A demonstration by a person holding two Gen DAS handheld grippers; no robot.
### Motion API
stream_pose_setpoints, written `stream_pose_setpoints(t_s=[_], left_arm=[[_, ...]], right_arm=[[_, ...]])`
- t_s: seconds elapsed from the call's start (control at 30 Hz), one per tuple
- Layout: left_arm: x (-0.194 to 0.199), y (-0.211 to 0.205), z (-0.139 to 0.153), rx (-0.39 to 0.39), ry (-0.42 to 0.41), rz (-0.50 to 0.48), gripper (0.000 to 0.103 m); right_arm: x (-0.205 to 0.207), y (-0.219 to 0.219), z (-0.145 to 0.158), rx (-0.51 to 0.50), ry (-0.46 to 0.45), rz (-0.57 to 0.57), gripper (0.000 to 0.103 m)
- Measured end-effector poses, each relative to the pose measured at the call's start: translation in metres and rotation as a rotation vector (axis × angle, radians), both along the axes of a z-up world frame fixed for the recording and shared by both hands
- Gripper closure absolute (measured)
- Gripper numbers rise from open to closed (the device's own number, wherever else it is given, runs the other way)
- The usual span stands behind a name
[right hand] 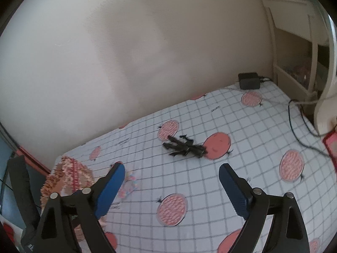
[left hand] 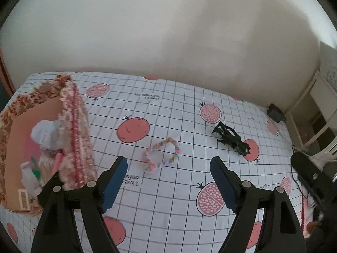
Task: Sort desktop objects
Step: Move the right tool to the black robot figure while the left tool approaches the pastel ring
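Counter (left hand: 189,221) covered by grid cloth with pomegranate print, wall behind. Woven basket (left hand: 69,130) at counter's left end, white and pink items inside. My left gripper (left hand: 168,164) spread wide, nothing between pads, poised above pastel braided ring (left hand: 162,156) lying flat just right of basket. My right gripper (right hand: 171,169) likewise released, empty, pointed toward black claw clip (right hand: 184,146) lying mid-counter, well apart from ring. Black adapter (right hand: 249,80) at far edge by wall.
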State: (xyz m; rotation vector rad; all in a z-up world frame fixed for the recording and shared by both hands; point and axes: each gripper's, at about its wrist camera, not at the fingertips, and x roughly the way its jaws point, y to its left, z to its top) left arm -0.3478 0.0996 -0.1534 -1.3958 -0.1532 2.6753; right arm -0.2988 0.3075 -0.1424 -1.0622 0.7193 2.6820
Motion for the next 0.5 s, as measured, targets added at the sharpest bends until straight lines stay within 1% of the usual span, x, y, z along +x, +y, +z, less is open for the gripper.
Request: stream_pose_setpoints(t_s=[0.07, 0.17, 0.23, 0.3, 0.43, 0.5], left_arm=[[-0.007, 0.006, -0.011, -0.01, -0.023, -0.015, 0.021], [-0.018, 0.011, -0.027, -0.012, -0.044, -0.025, 0.021], [-0.024, 0.013, -0.039, -0.018, -0.059, -0.027, 0.021], [-0.031, 0.014, -0.053, -0.027, -0.08, -0.026, 0.021], [-0.04, 0.016, -0.071, -0.023, -0.102, -0.025, 0.021], [-0.043, 0.018, -0.077, -0.025, -0.104, -0.03, 0.021]], right_arm=[[-0.01, 0.004, -0.003, 0.038, -0.01, 0.01, 0.01], [-0.027, 0.008, -0.015, 0.108, -0.041, 0.054, 0.01], [-0.039, 0.006, -0.028, 0.174, -0.078, 0.098, 0.01], [-0.051, 0.006, -0.044, 0.21, -0.119, 0.139, 0.01], [-0.071, 0.006, -0.073, 0.243, -0.182, 0.184, 0.011], [-0.079, 0.007, -0.084, 0.242, -0.2, 0.205, 0.01]])
